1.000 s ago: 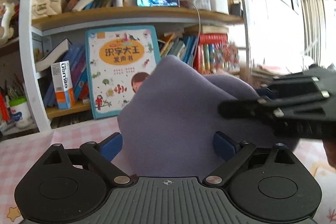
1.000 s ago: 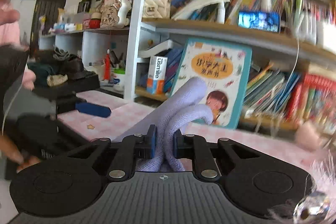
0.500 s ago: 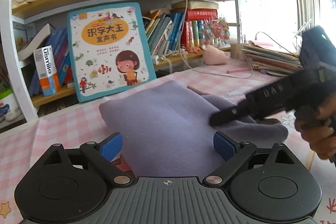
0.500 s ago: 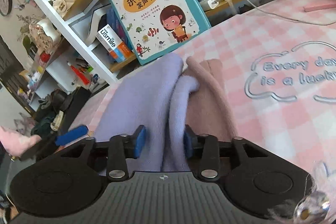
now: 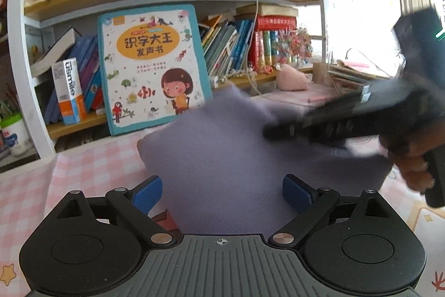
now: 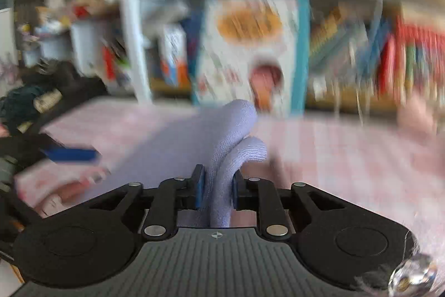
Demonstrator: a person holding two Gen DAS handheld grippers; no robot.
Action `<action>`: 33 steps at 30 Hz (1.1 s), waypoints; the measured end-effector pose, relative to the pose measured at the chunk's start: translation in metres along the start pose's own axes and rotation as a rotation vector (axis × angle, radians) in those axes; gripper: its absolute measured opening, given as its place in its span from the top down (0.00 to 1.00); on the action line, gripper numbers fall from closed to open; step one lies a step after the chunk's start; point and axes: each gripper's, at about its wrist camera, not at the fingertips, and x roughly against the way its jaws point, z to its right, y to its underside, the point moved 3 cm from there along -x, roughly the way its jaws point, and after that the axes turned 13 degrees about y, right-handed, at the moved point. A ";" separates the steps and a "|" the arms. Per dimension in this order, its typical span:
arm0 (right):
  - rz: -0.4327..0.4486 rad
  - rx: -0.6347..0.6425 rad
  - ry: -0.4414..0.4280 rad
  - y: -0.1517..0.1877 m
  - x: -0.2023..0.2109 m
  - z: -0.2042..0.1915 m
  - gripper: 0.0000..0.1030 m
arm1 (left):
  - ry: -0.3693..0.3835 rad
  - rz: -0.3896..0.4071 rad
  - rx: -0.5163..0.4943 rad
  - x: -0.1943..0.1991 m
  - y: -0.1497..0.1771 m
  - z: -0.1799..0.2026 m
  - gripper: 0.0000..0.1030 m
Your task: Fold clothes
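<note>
The lavender knit garment [image 5: 236,157] lay folded on the pink checked tablecloth [image 5: 91,157] before the bookshelf, between the left gripper [image 5: 221,192]'s wide-spread, untouching blue pads. The right gripper [image 6: 217,187] was narrowing its jaws on a bunched double fold of that cloth. Soft, light and limp, it would likely sag and slip, so pinching through both layers near a folded edge seemed the surest hold.
</note>
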 end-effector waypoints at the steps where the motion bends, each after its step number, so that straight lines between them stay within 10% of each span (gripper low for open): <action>1: -0.020 -0.053 -0.011 0.003 -0.002 0.008 0.70 | -0.004 -0.006 -0.002 0.000 0.000 0.000 0.07; 9: -0.053 -0.236 0.024 0.004 0.017 0.051 0.37 | 0.032 0.010 0.135 0.008 0.000 -0.022 0.07; 19: -0.233 -0.355 -0.057 0.030 0.013 0.064 0.36 | 0.181 -0.045 0.515 -0.018 0.018 -0.066 0.07; 27: -0.186 -0.282 -0.013 0.030 0.017 0.038 0.74 | 0.246 -0.052 0.600 -0.032 0.023 -0.069 0.23; 33: -0.146 -0.173 0.001 0.032 0.050 0.011 0.79 | 0.220 -0.091 0.452 0.001 0.016 -0.042 0.29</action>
